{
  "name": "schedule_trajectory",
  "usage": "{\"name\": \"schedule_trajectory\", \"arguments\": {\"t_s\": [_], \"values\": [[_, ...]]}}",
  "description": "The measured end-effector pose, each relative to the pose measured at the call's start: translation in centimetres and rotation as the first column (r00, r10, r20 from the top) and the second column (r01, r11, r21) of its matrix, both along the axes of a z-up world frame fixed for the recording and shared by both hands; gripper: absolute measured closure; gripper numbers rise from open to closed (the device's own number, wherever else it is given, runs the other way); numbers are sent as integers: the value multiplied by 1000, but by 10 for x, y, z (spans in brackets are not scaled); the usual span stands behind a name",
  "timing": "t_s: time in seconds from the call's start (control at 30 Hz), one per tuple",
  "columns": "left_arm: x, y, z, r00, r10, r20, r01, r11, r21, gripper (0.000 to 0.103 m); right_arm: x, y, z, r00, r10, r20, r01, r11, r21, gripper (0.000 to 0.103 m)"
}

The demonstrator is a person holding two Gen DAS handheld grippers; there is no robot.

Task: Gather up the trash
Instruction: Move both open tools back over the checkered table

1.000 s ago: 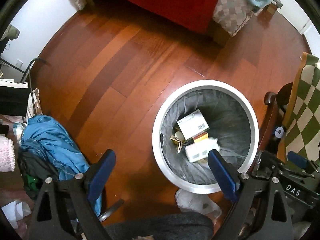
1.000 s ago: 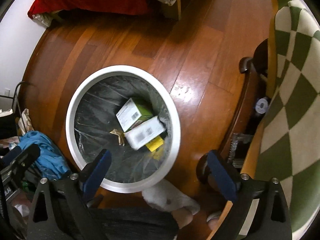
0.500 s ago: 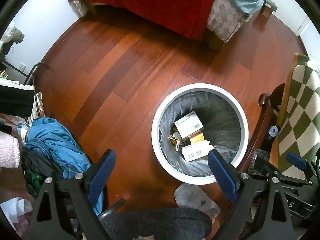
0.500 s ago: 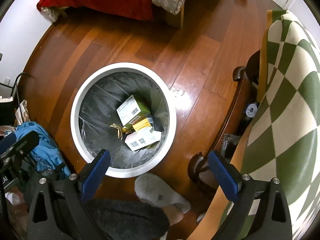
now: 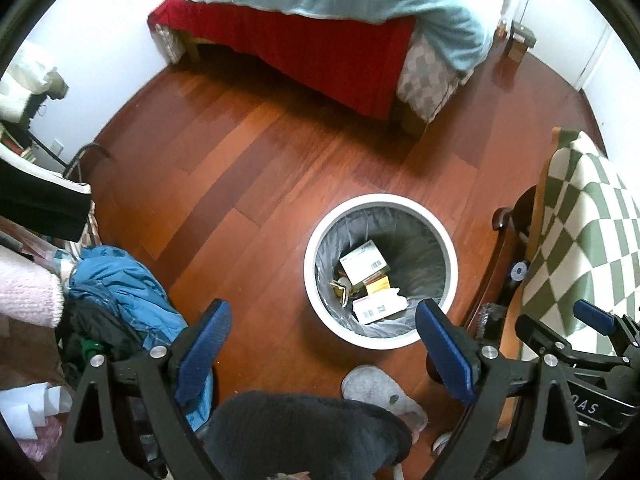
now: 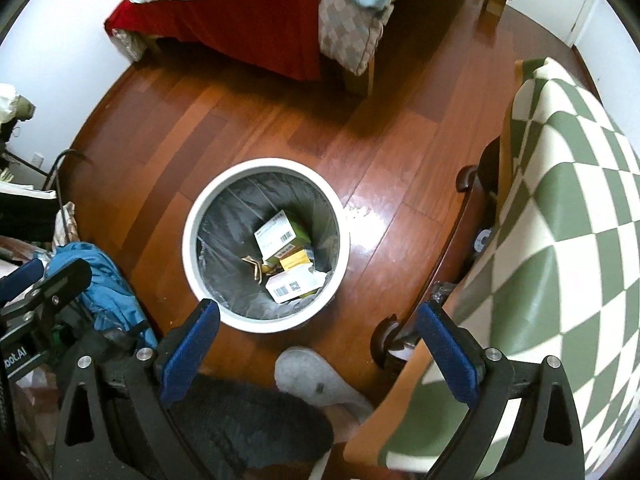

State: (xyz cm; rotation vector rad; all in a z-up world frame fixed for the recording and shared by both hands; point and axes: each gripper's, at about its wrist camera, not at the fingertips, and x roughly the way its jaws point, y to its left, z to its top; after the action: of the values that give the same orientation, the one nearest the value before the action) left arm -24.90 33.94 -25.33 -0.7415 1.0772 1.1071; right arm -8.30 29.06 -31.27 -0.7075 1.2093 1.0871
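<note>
A white round trash bin (image 5: pixel 316 240) with a grey liner stands on the wooden floor; it also shows in the right wrist view (image 6: pixel 192 220). Inside lie a white-and-green box (image 5: pixel 362 266), a flat white labelled packet (image 5: pixel 378 308) and a yellow pack (image 5: pixel 378 285). The same box (image 6: pixel 278 236) and packet (image 6: pixel 292 286) show in the right wrist view. My left gripper (image 5: pixel 322 344) is open and empty, high above the floor to the near left of the bin. My right gripper (image 6: pixel 316 350) is open and empty, high above the bin's near edge.
A bed (image 5: pixel 320 40) with a red cover and light blue blanket stands at the back. A chair with a green checked blanket (image 6: pixel 560 208) is on the right. A pile of blue clothes (image 5: pixel 120 292) lies on the left. A grey slipper (image 6: pixel 316 376) is near the bin.
Both grippers have risen and pulled back from the bin, so it looks smaller and more of the bed shows. The white packet has settled lower in the bin.
</note>
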Motion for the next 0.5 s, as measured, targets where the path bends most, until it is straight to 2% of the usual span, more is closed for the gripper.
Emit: {"name": "schedule_trajectory", "arguments": {"t_s": [0.3, 0.4, 0.5], "values": [[-2, -41, 63, 1000, -9, 26, 7, 996, 86, 9, 4, -51, 79, 999, 0, -36, 4, 991, 130, 3], [5, -59, 80, 1000, -15, 19, 13, 994, 112, 9, 10, -70, 99, 997, -5, -81, 19, 984, 174, 3], [20, -75, 91, 999, -33, 19, 30, 991, 127, 9, 26, -92, 114, 983, -29, -180, 68, 975, 213, 3]]}}
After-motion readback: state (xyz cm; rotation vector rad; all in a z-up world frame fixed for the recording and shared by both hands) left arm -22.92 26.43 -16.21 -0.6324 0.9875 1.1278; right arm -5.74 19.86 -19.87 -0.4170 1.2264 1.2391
